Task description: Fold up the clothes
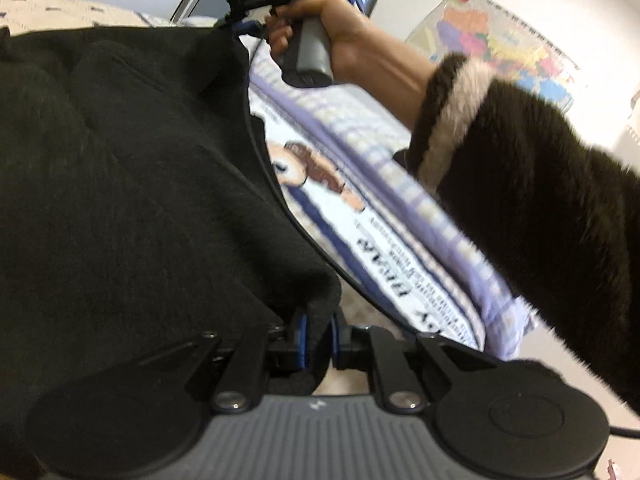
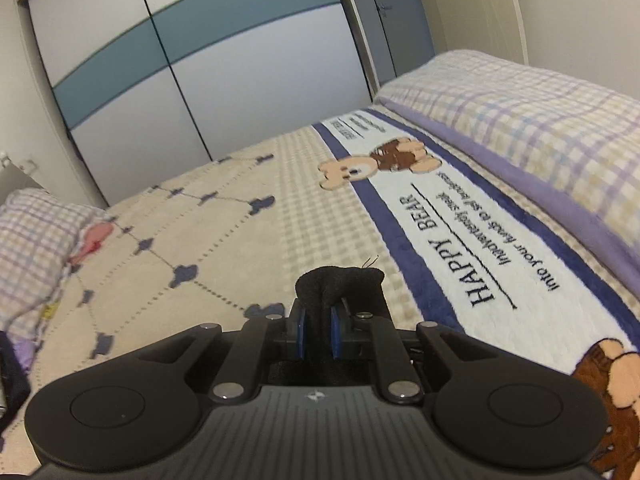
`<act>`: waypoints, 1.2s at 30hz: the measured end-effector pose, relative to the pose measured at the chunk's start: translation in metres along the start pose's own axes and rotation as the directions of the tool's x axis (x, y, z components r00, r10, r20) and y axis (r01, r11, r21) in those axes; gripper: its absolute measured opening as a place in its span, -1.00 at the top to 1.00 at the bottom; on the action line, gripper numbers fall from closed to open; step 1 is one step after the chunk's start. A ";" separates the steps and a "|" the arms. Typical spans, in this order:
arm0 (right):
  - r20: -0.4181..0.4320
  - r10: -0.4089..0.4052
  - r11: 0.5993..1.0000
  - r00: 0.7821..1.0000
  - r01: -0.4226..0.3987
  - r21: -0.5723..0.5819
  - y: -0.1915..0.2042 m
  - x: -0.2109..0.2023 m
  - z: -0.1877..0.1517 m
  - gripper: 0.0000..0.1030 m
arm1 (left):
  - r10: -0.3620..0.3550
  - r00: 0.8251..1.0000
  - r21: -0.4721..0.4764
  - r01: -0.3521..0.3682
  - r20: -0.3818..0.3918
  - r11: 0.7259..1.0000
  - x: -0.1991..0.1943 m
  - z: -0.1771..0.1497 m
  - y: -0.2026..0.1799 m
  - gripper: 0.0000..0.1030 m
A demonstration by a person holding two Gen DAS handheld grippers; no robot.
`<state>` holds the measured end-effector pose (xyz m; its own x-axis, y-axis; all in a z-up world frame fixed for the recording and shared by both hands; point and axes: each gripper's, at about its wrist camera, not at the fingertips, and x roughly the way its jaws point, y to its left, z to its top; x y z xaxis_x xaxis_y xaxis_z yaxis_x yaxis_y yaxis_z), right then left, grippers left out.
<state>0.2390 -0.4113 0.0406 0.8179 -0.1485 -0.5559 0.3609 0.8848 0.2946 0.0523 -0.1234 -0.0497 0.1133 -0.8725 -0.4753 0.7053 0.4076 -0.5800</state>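
- Two grippers are in my hands, and each one holds a part of the same black garment [image 1: 120,152], which is lifted above the bed [image 2: 224,216].
- On the left side, my left gripper [image 1: 316,336] has its jaws narrow and pressed on a thick fold of the dark cloth. From there the garment spreads up and to the left and fills most of the left wrist view, hanging as one wide sheet.
- The right edge of this sheet runs as a straight, stretched line up to the far corner, so I judge the cloth is pulled tight between my two tools.
- Further right in that view I see my right hand [image 1: 320,36] around the grey handle of the other tool, near the far top corner of the garment, with my dark furry sleeve [image 1: 540,184] behind it.
- My right gripper [image 2: 318,334] is also narrow, and a small bunch of black cloth stands up between its blue pads [image 2: 298,332].
- Under it lies the bear blanket [image 2: 460,240], with a checked pillow [image 2: 520,120] to the far right.
- I think the step in hand is to spread the garment in the air before laying it down.
- The next move calls for lowering both corners together on the flat blanket, keeping the edge tight so no wrinkle stays, and only then opening the jaws.
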 end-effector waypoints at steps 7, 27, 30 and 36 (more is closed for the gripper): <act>-0.086 -0.010 1.000 0.996 0.008 -0.022 -0.005 0.007 -0.020 0.47 | -0.017 1.000 -0.041 0.016 -0.021 0.999 0.005 0.005 0.010 0.29; -0.280 0.033 0.995 0.959 -0.006 0.095 -0.050 -0.079 -0.106 -0.07 | 0.272 0.950 -0.096 -0.260 0.151 0.961 -0.096 -0.001 0.016 -0.65; -0.294 0.029 0.994 0.955 0.004 0.112 -0.053 -0.082 -0.117 -0.07 | 0.354 0.920 -0.119 -0.337 0.169 0.934 -0.116 -0.011 0.026 -0.68; -0.307 0.045 0.990 0.951 0.000 0.143 -0.055 -0.085 -0.139 -0.07 | 0.486 0.859 -0.203 -0.453 0.162 0.868 -0.155 -0.025 0.049 -0.71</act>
<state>0.0877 -0.3863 -0.0363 0.6560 0.0341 -0.7540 0.4210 0.8126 0.4031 0.0518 0.0385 -0.0213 0.5533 -0.5946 -0.5833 0.4186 0.8039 -0.4224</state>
